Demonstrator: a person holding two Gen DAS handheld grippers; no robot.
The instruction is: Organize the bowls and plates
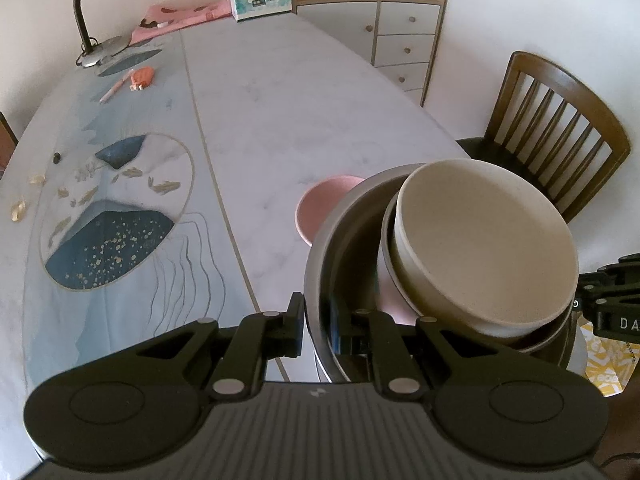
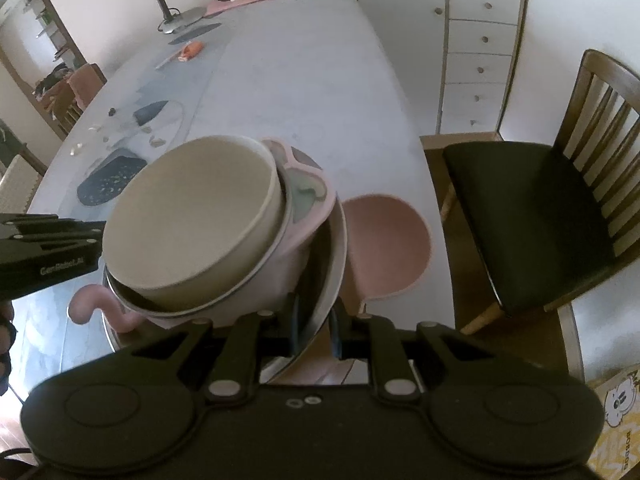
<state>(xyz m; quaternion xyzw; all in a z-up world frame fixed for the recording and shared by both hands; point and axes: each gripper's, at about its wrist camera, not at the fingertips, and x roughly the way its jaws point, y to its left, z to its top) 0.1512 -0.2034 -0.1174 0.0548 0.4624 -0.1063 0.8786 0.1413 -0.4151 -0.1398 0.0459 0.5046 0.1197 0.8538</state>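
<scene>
A steel bowl [image 1: 340, 240] [image 2: 334, 264] is held in the air between both grippers. Inside it sits a pink handled bowl [image 2: 280, 268] with a beige bowl [image 1: 484, 240] [image 2: 192, 220] nested on top, tilted. My left gripper [image 1: 320, 320] is shut on the steel bowl's rim at one side. My right gripper [image 2: 314, 320] is shut on the rim at the opposite side. A pink bowl [image 1: 320, 204] [image 2: 384, 240] sits on the table [image 1: 280, 100] beneath and beyond the stack, near the table's right edge.
A wooden chair [image 1: 560, 128] [image 2: 532, 216] stands at the table's right. A desk lamp [image 1: 92, 8], tissue box [image 1: 260, 0], orange item [image 1: 142, 76] and small bits lie on the far and left parts. A drawer cabinet [image 2: 476, 40] stands behind.
</scene>
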